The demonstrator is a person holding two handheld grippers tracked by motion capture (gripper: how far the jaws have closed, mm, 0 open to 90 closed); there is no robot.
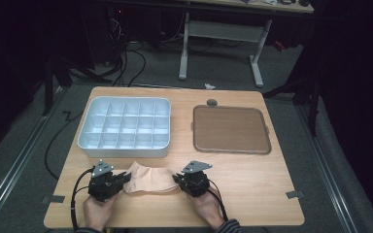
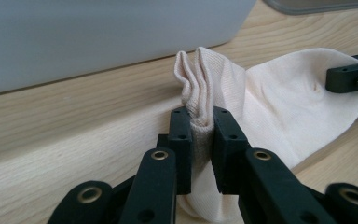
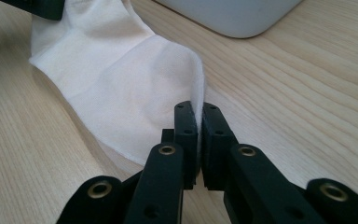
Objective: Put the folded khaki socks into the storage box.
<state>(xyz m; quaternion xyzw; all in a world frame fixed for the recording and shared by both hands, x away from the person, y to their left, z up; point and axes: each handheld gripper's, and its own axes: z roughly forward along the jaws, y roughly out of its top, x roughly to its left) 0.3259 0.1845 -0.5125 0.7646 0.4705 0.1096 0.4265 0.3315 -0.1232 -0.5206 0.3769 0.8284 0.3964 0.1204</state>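
Peach-coloured sock (image 1: 148,177) lies at the counter's (image 1: 252,194) near edge in the high view, stretched between the left gripper (image 1: 125,178) at its 9 o'clock and the right gripper (image 1: 177,180) at its 3 o'clock; a grey compartment tray (image 1: 124,127) sits just beyond at 12 o'clock, bare wood to the right. Left gripper view: jaws clamped on the bunched sock (image 2: 200,98) edge, tray wall (image 2: 98,37) near. Right gripper view: jaws pinched tight on the sock's (image 3: 135,79) thin edge, open counter (image 3: 298,102) at 3 o'clock.

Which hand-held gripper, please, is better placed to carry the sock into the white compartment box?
Left, probably: the left hand-held gripper is shut on the sock just below the compartment box; the right hand-held gripper, also clamped, sits farther right.
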